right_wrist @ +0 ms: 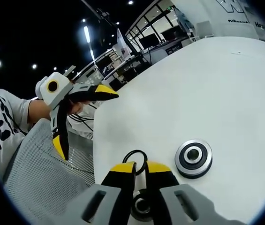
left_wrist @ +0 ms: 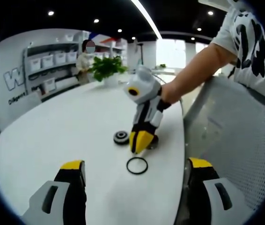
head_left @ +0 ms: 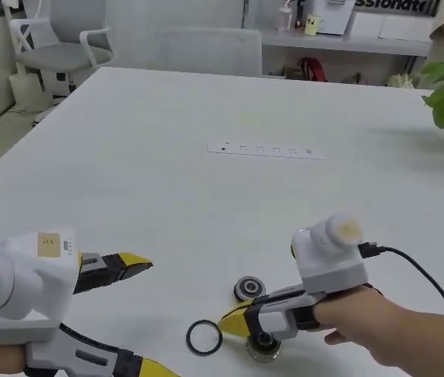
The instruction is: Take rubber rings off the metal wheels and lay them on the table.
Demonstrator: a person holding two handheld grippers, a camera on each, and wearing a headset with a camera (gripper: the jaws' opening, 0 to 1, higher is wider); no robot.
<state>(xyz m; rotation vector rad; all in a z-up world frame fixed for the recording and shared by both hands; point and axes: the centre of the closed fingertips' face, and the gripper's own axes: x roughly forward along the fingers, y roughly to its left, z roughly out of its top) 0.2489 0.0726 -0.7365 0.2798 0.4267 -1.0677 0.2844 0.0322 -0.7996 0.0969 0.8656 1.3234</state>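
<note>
White counter [head_left: 206, 196]: one rubber ring [head_left: 204, 337] is freed. Left gripper [head_left: 149, 314] jaws are released; right gripper [right_wrist: 140, 166] jaws are nearly together over the near metal wheel [right_wrist: 141, 206], grip undeterminable. Unbraced, the wheel may be dragged off.

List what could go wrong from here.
The metal wheel under the right claw may slide or lift under a pull, since the left claw hangs open, apart from it. The loose rubber ring lies close beside the right claw and could be knocked off the table.
</note>
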